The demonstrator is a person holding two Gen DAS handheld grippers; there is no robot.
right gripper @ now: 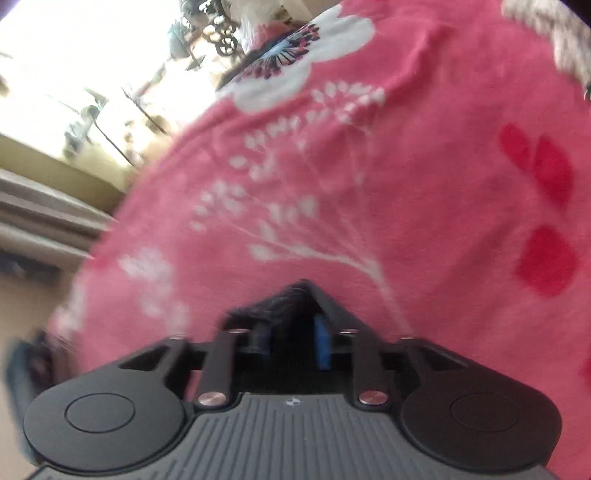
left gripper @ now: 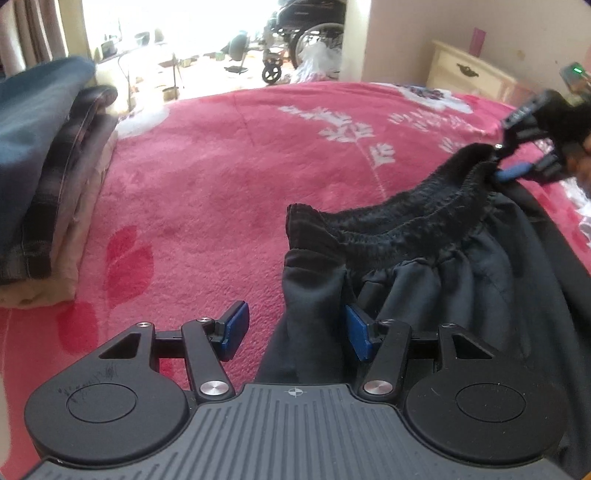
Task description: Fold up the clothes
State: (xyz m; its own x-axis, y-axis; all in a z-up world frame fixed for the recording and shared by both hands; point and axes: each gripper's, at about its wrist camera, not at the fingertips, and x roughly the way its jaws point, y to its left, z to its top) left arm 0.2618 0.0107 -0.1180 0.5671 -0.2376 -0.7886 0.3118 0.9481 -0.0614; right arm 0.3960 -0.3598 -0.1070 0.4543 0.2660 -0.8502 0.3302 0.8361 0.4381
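Observation:
Black trousers [left gripper: 424, 258] with an elastic waistband [left gripper: 406, 218] lie on the pink floral blanket [left gripper: 221, 166]. My left gripper [left gripper: 295, 332] is open, and the near left edge of the trousers runs between its blue pads [left gripper: 357, 332] without being pinched. In the left wrist view my right gripper [left gripper: 506, 162] holds the far right corner of the waistband lifted. In the right wrist view my right gripper [right gripper: 295, 338] is shut on a peak of black waistband cloth [right gripper: 295, 299] above the blanket [right gripper: 369, 166]. That view is blurred.
A stack of folded clothes [left gripper: 48, 184] sits at the left of the bed, dark blue on top, plaid and beige below. Beyond the bed are a cream nightstand [left gripper: 465, 70], a wheelchair [left gripper: 303, 33] and a bright doorway.

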